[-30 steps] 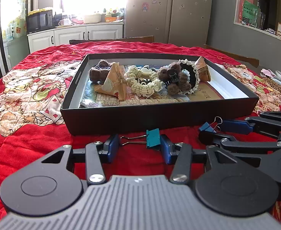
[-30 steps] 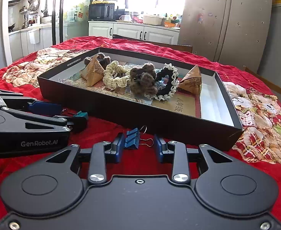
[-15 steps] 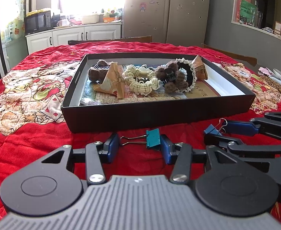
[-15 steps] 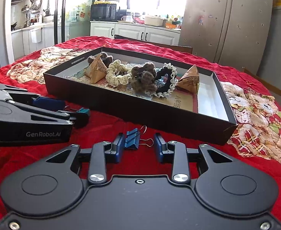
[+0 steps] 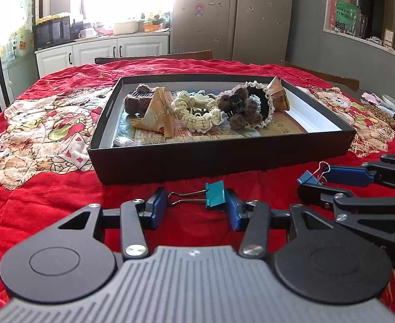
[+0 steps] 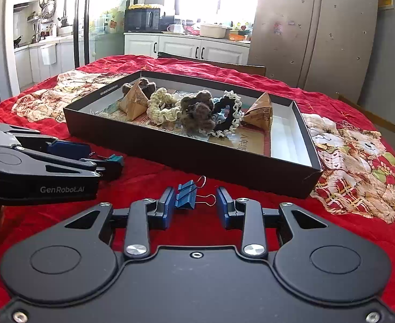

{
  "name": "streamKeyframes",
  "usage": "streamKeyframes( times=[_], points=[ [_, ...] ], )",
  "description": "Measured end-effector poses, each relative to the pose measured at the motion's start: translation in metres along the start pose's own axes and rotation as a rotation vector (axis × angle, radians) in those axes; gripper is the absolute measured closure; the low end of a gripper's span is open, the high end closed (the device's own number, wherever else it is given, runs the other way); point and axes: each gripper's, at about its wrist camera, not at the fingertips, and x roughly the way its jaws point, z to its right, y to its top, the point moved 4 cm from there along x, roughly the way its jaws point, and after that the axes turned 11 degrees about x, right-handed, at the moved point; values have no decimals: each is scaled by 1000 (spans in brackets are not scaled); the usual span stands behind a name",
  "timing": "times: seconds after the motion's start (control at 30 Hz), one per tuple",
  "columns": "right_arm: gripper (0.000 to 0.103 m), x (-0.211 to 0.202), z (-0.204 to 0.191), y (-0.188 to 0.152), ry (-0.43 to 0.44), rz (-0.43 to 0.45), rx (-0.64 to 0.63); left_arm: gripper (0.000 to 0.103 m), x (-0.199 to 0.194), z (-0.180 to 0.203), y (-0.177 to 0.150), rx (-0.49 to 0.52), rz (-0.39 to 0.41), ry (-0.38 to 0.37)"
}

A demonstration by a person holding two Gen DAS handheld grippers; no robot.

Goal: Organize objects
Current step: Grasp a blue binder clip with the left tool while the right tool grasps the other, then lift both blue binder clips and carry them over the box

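Observation:
My left gripper (image 5: 196, 204) is shut lengthwise on a teal binder clip (image 5: 215, 195), its wire handles against the left pad and its body against the right one. Just to its right, my right gripper (image 5: 314, 181) is shut on a blue binder clip (image 6: 185, 195), whose wire loop reaches the right pad. Both hover low over the red cloth, just short of the near wall of a black shallow box (image 5: 224, 158). The box holds a cream scrunchie (image 5: 197, 109), brown fuzzy hair clips (image 5: 240, 105), a black lace-edged scrunchie and two folded paper pyramids.
A red patterned cloth (image 5: 49, 123) covers the table around the box. Wooden chair backs (image 5: 154, 55) stand at the far edge. Small odds and ends (image 5: 383, 107) lie at the right edge. Cabinets and a fridge are behind.
The right gripper with the blue clip has drifted a little to the right of the left one. Both grips look the same, and the left gripper has stayed put.

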Motion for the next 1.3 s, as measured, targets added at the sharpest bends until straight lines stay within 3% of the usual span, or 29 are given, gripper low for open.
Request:
streamKeyframes(
  times=[0.4,0.83,1.3],
  points=[
    [71,-15,2,6,19,32,16,53,-17,1,8,15,34,-19],
    [71,-34,11,36,28,114,34,53,-39,-6,45,28,131,-18],
    [71,-13,37,73,4,165,103,53,4,-13,67,37,111,12]
  ],
)
